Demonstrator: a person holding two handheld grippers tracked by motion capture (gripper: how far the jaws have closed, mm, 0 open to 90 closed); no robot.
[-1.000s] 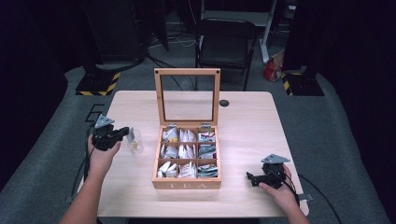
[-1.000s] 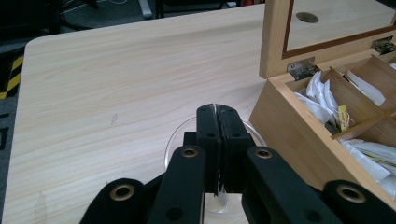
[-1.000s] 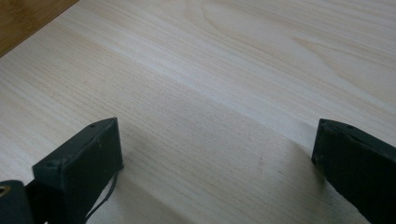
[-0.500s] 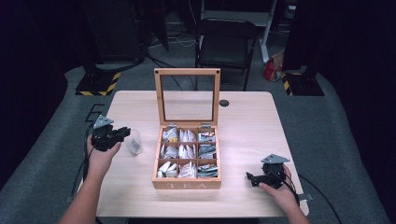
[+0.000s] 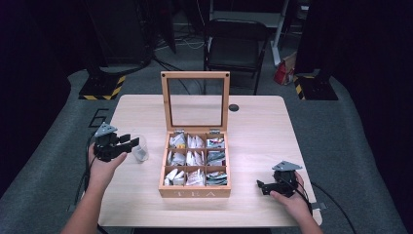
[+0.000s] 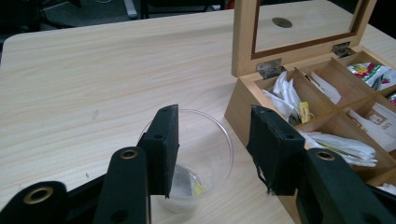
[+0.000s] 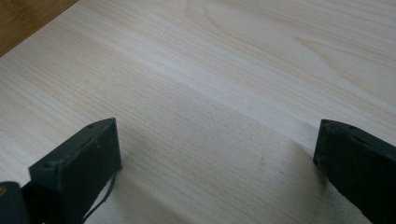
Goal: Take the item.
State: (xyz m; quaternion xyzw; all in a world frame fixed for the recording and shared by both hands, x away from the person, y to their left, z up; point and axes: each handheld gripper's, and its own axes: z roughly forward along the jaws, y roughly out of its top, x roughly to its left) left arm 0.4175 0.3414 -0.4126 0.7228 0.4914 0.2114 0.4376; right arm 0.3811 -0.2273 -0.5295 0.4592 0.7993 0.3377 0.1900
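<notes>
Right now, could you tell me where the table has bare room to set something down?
Bare table lies right of the tea box, up to the right gripper. Crowded: the gap between the box and the plastic cup, where the left gripper hovers.

A pale wood-grain table, a honey-brown box lettered "TEA", a clear cup, black grippers and yellow-and-black striped floor plates are seen.

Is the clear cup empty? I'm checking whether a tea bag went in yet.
Not empty. The clear cup stands upright beside the tea box, with a tea bag at its bottom, seen between the left tongs.
</notes>
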